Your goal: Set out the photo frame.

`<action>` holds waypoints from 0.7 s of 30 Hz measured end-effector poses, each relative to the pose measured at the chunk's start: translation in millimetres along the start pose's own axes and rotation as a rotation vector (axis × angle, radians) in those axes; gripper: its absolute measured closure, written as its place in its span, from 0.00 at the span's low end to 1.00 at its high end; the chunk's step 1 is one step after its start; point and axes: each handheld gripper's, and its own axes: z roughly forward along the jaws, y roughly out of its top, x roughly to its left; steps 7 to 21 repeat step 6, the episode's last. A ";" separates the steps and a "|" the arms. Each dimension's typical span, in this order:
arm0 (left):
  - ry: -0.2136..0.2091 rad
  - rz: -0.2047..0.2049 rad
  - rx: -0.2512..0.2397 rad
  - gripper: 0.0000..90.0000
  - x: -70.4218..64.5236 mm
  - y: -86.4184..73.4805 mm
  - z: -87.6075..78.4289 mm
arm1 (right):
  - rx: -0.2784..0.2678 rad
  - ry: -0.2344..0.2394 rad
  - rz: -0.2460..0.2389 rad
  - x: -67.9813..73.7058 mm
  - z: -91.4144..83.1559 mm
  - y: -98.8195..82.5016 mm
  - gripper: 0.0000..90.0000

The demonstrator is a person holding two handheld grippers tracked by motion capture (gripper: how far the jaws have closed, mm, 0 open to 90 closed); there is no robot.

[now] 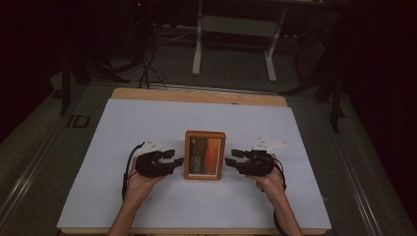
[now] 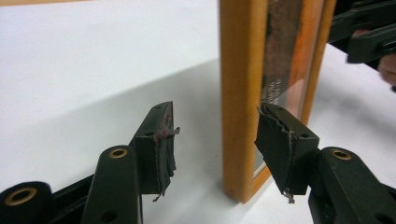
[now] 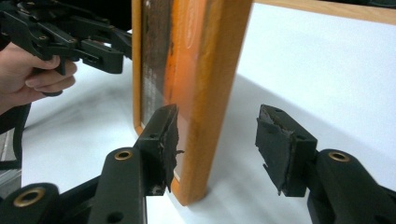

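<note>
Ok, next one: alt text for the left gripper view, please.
A wooden picture frame stands upright on a white table, its edge between the open jaws of the left claw, neither pad touching it. The right claw shows beyond the frame at upper right.

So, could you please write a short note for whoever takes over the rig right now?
Left tool: open, jaws straddling the left rail of the wooden picture frame, pads off it.
Right tool: open, straddling the right rail, one pad close to the glass side.
Frame: mid-mat on the white table cover; whether it lies flat or stands is unclear.
Done: both tools in place at the frame.
Left: probably grip both rails before moving it.
</note>
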 end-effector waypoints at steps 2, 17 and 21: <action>0.032 -0.002 0.000 0.52 3.4 -0.6 -6.0 | -0.004 -0.008 0.005 -2.5 -4.4 -0.2 0.53; 0.079 -0.031 -0.004 0.52 11.4 -2.5 -14.6 | -0.001 -0.056 0.021 -10.5 -16.2 -2.3 0.53; 0.079 -0.031 -0.004 0.52 11.4 -2.5 -14.6 | -0.001 -0.056 0.021 -10.5 -16.2 -2.3 0.53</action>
